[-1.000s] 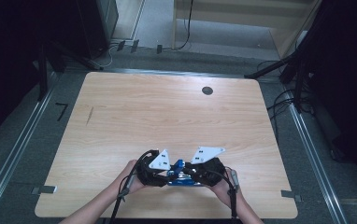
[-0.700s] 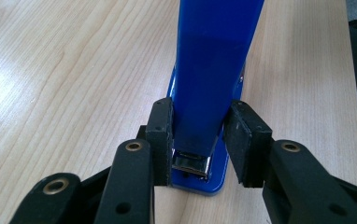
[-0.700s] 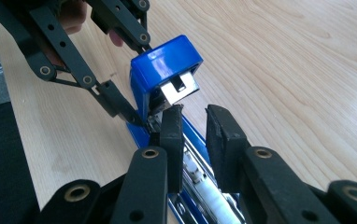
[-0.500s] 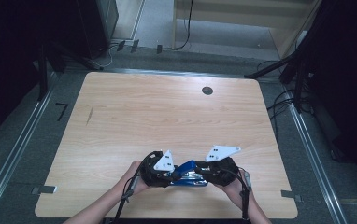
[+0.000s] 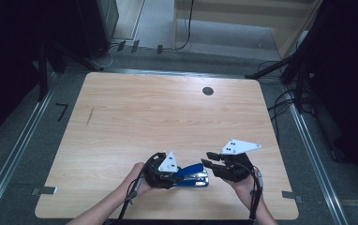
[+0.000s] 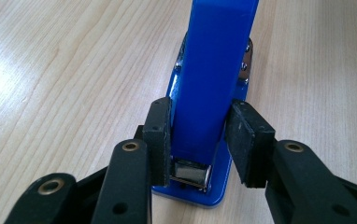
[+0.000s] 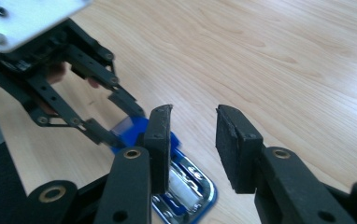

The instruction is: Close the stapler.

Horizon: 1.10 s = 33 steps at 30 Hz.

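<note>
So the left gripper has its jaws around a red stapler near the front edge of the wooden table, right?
Not quite: the stapler is blue, not red, as the left gripper view shows. The rest holds: the left gripper has its jaws around it, near the front edge of the wooden table.

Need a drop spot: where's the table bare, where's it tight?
Bare: all the table beyond the stapler, out to the dark grommet, plus both side strips. Tight: near edge centre, where the left tongs straddle the stapler and the right tongs hover beside it.
</note>
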Tool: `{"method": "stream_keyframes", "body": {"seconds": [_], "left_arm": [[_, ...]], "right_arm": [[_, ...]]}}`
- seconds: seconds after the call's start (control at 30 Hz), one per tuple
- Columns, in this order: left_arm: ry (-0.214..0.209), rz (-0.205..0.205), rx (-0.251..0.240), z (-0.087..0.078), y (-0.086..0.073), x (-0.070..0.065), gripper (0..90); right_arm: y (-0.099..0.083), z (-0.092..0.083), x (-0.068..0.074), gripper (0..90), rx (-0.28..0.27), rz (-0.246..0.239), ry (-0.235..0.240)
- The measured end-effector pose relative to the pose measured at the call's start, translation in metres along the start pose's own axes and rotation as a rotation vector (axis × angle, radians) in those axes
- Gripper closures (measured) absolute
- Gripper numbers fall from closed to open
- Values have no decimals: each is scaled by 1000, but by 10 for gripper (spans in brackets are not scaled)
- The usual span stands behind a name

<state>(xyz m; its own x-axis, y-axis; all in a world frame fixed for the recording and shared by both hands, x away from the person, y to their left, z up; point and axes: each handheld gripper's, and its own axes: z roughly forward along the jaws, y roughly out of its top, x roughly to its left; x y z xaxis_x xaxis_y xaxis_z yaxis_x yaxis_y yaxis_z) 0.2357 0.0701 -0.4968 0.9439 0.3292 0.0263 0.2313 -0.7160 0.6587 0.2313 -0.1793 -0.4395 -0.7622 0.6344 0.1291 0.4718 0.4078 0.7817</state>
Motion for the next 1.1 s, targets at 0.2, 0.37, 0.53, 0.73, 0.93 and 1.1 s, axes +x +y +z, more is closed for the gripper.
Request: {"method": "stream_keyframes", "body": {"seconds": [0.2,0.37,0.53,0.73,0.93,1.1], "left_arm": [[10,20,11,2,-1,-2,619],[38,-24,4,-5,-6,5,461],[69,-62,2,-15,-13,10,325],[106,-105,3,-23,-21,14,209],[139,-146,6,-26,-27,15,142],[138,-159,16,-27,-28,17,140]], "right_arm": [[-3,12,5,673,54,-8,30],[-12,20,1,703,116,-3,28],[-22,26,-4,703,173,10,20],[-25,25,-8,708,178,27,29],[-26,25,-8,709,191,41,16],[-32,27,-7,715,199,35,5]]}}
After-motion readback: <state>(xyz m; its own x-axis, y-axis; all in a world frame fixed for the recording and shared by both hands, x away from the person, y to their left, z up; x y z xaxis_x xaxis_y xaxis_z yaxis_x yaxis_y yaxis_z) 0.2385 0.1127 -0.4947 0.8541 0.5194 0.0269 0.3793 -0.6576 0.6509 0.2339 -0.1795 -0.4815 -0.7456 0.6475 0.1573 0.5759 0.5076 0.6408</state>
